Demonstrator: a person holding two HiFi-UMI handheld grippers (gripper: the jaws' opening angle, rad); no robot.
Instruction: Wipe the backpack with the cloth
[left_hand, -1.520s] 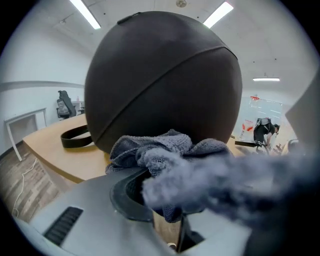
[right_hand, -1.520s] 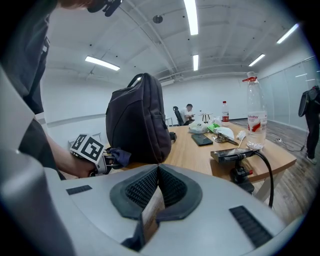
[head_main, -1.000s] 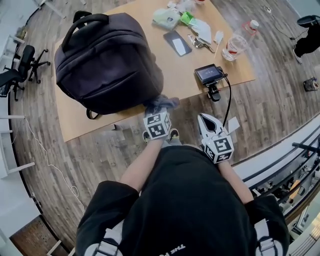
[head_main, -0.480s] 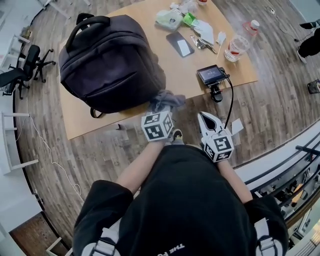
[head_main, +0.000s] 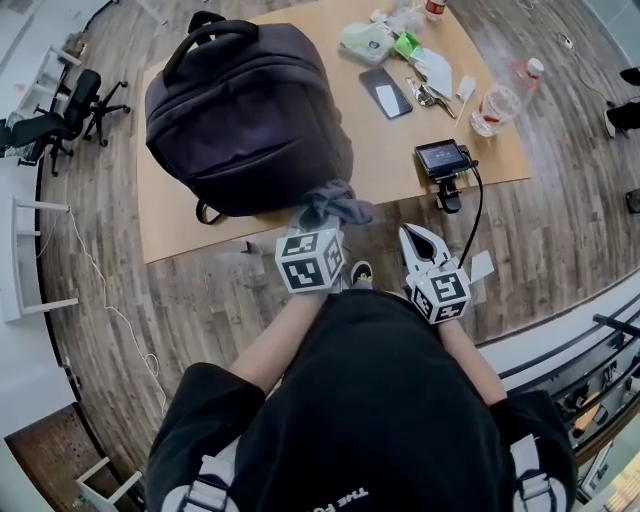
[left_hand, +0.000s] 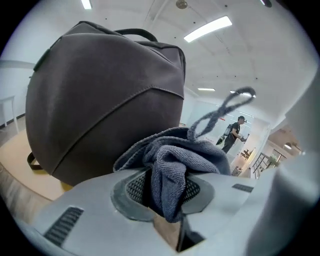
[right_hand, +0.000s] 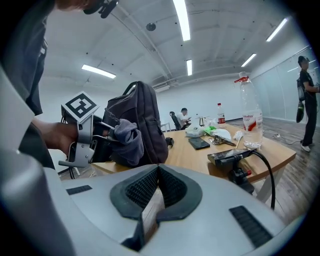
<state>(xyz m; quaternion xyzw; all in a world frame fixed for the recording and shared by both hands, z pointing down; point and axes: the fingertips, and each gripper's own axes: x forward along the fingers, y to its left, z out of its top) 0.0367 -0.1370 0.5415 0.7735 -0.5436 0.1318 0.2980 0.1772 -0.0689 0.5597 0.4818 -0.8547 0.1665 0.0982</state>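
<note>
A dark backpack (head_main: 245, 115) stands on the brown table (head_main: 330, 170), filling the left gripper view (left_hand: 105, 105). My left gripper (head_main: 325, 224) is shut on a bunched grey-blue cloth (head_main: 333, 207) at the backpack's near lower corner. In the left gripper view the cloth (left_hand: 172, 165) is pinched between the pads, its loop sticking up. I cannot tell whether it touches the bag. My right gripper (head_main: 418, 240) hangs off the table's near edge, shut with nothing in it (right_hand: 156, 185). In its view the backpack (right_hand: 142, 120) and the cloth (right_hand: 125, 140) are at the left.
A small camera on a clamp mount (head_main: 442, 160) with a black cable sits at the table's near right edge. A phone (head_main: 385, 95), a plastic bottle (head_main: 497, 100) and small clutter lie at the far right. Office chairs (head_main: 60, 115) stand on the wooden floor at the left.
My left gripper has risen with the cloth beside the backpack's near corner. The right gripper has hardly moved. The head view has shifted a little.
</note>
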